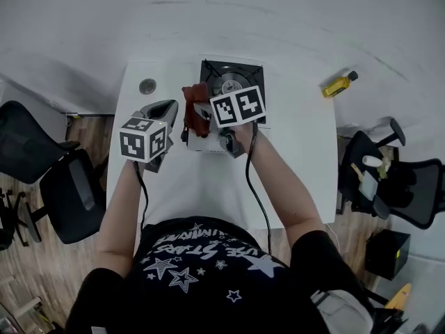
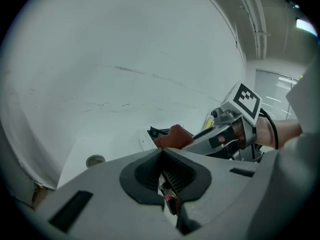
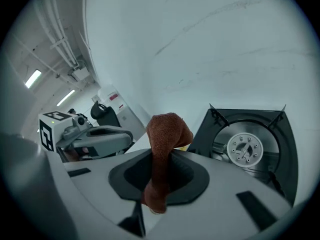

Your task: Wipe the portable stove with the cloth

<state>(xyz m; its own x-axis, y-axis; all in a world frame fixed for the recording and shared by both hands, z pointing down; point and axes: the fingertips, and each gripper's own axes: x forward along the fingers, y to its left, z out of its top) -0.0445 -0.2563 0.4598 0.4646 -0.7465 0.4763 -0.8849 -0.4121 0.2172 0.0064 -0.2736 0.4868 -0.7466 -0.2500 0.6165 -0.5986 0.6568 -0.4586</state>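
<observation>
Grey left tool point(image 1: 160, 109), grey right tool point(image 1: 204, 110), black-white marker cubes point(image 1: 144, 138), black cables point(image 1: 248, 176), black star-print shirt point(image 1: 201, 256)

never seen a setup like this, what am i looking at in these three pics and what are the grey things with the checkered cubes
There is no robot here. A person holds a two-jaw gripper in each hand, and the patterned cubes are part of those grippers. The top-down picture comes from a camera on the person's head. The other two pictures come from a camera riding on each gripper, looking along its jaws.

On the white table stands a portable stove. A small round disc sits near the table's far left corner.

The right gripper is shut on a reddish-brown cloth, held at the stove's left side. The left gripper has its jaws together with nothing in them and hovers further left.
</observation>
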